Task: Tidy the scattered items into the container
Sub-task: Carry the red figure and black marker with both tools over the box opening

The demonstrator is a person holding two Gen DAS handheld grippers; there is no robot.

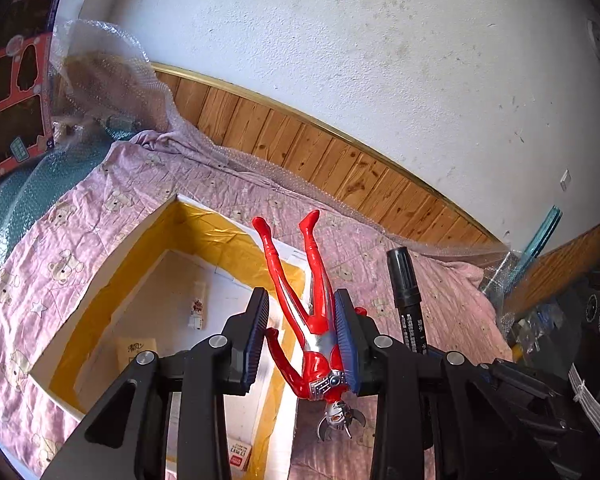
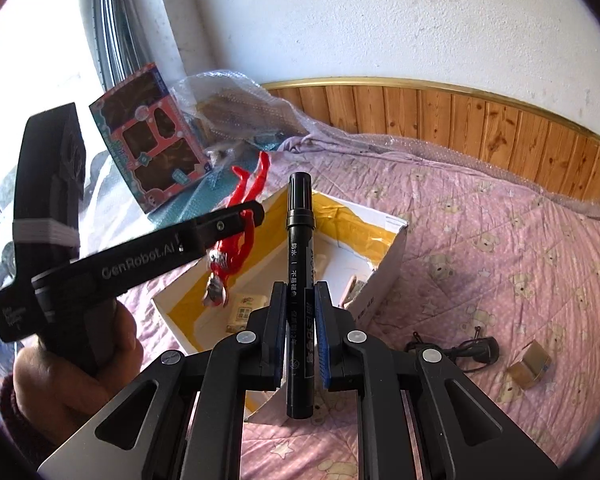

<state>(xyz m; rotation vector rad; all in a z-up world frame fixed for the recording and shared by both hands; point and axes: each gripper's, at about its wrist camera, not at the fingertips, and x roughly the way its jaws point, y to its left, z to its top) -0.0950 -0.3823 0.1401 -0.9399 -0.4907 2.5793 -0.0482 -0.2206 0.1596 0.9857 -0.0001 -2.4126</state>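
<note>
A red and silver toy figure (image 1: 312,280) hangs head down between the fingers of my left gripper (image 1: 302,308), above the open white box with yellow tape (image 1: 112,264). The right pad presses its hip and one arm touches the left pad, with a gap beside the torso. The right wrist view shows the same figure (image 2: 240,248) under the left gripper (image 2: 236,216), which a hand (image 2: 80,360) holds. My right gripper (image 2: 300,292) is shut on a black marker (image 2: 300,220), cap pointing away, near the box's (image 2: 384,272) front corner. Small packets (image 1: 198,308) lie inside the box.
The box sits on a pink bear-print quilt (image 2: 500,240). A black cable (image 2: 460,350) and a small brown carton (image 2: 530,364) lie on the quilt right of it. A red toy package (image 2: 152,140) and bubble wrap (image 2: 236,100) stand at the back left. A wood-panelled wall (image 2: 460,120) runs behind.
</note>
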